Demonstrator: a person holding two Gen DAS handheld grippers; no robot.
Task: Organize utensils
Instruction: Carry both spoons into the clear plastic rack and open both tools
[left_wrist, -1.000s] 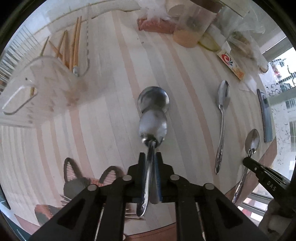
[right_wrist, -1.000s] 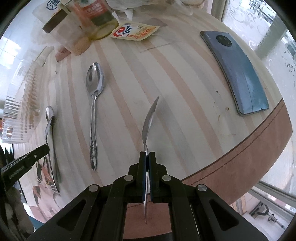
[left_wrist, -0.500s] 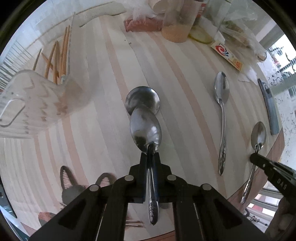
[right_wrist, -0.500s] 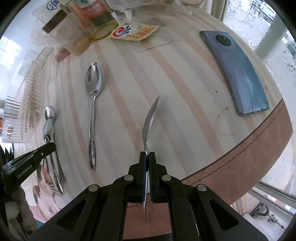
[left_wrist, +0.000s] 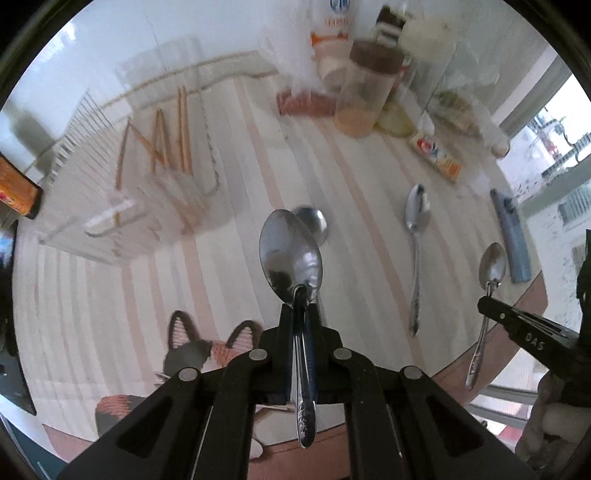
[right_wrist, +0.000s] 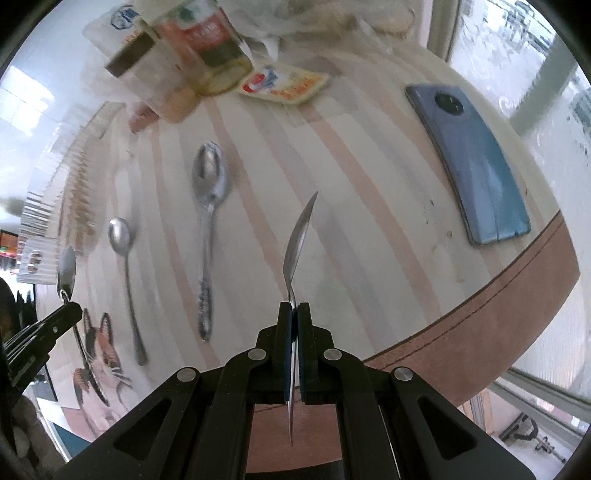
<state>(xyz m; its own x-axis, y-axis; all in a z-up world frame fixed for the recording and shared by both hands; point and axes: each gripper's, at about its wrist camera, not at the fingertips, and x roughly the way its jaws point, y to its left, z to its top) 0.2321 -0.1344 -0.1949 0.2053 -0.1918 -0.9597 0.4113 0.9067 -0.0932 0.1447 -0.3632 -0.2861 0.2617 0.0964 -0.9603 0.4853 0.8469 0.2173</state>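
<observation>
My left gripper (left_wrist: 302, 309) is shut on a steel spoon (left_wrist: 290, 251) and holds it above the striped table, bowl forward. A second spoon (left_wrist: 314, 223) lies on the table just beyond it. My right gripper (right_wrist: 294, 310) is shut on another spoon (right_wrist: 300, 236), seen edge-on, raised over the table. In the right wrist view a patterned-handle spoon (right_wrist: 210, 206) and a plain spoon (right_wrist: 123, 251) lie on the table to the left. A clear utensil holder (left_wrist: 122, 206) with chopsticks (left_wrist: 181, 129) stands at the left.
A blue phone (right_wrist: 476, 158) lies near the table's right edge. Jars (left_wrist: 367, 99), bottles and a sachet (right_wrist: 284, 83) crowd the far side. A cat-shaped mat (left_wrist: 207, 350) lies at the near edge. A dish rack (left_wrist: 74, 147) stands at the far left.
Both grippers rose with their spoons. The left one lifted its spoon off the spoon lying under it, which stays on the table. The view tilted toward the back of the table.
</observation>
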